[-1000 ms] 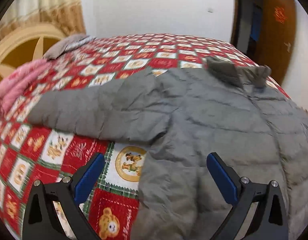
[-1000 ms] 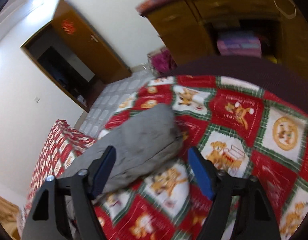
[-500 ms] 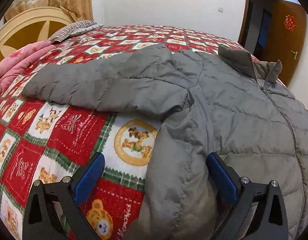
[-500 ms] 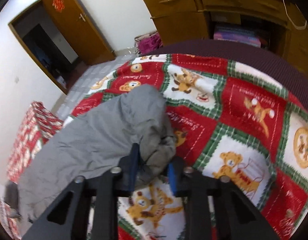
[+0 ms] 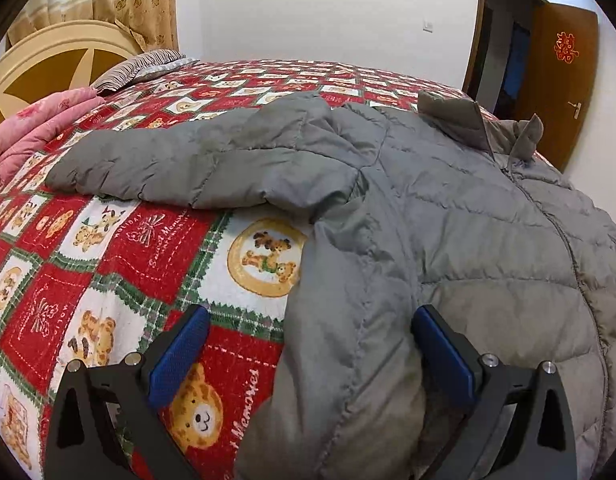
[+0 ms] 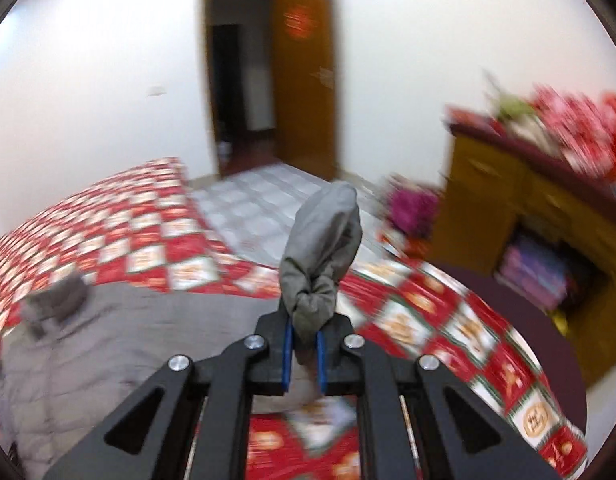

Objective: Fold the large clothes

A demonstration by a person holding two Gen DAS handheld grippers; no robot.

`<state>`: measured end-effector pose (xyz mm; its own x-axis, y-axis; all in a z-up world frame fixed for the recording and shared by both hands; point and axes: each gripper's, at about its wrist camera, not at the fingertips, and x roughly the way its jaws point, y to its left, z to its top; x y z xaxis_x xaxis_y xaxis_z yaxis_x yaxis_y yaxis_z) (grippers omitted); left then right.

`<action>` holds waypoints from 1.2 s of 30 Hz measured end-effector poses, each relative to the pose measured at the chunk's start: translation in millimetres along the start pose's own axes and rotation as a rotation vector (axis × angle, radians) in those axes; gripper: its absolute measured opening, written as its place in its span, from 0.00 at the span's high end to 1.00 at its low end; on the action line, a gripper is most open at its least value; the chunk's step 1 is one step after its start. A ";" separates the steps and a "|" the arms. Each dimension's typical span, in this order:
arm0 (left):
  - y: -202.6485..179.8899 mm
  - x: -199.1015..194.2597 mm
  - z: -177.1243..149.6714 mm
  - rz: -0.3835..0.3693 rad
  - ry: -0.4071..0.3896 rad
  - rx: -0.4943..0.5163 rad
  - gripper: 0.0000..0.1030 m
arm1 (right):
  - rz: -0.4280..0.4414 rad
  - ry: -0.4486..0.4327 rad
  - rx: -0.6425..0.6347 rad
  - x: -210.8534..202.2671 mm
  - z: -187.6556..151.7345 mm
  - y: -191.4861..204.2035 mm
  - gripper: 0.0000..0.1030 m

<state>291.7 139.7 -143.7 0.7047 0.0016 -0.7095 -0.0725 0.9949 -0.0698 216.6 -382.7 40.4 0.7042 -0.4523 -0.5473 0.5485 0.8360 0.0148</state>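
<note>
Lay spread across the red patchwork bedspread [image 5: 119, 248]: grey padded jacket [image 5: 448, 216], one sleeve [image 5: 195, 164] stretched toward nine o'clock, collar [image 5: 460, 120] at about one o'clock. Stood wide apart over the jacket's near edge: left gripper [image 5: 310, 350], nothing pinched, one blue pad [image 5: 179, 356] above the bedspread at seven o'clock, the other against grey cloth at five o'clock. Clamped tight on the other sleeve's cuff [image 6: 320, 248]: right gripper [image 6: 304, 354], cuff raised clear of the bedspread and pointing to twelve o'clock, jacket body at nine o'clock. Beyond, blurred: open wooden door [image 6: 303, 76] at twelve o'clock, wooden cabinet [image 6: 520, 200] at three o'clock.
</note>
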 end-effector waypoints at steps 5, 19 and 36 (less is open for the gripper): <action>6.3 -0.6 -1.1 -0.038 -0.010 -0.027 0.01 | 0.175 0.016 -0.135 -20.1 -4.6 99.0 0.89; 11.9 -2.0 -3.9 -0.086 -0.033 -0.056 0.01 | 0.538 0.213 -0.382 10.7 -122.1 336.2 0.89; 10.4 -0.3 -2.2 -0.081 -0.027 -0.054 0.01 | 0.742 0.110 -0.148 21.8 -81.5 276.0 0.37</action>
<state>289.2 149.8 -145.7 0.7284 -0.0755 -0.6810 -0.0516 0.9850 -0.1644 346.6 -136.5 -35.6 0.8114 0.2711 -0.5178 -0.1226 0.9452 0.3027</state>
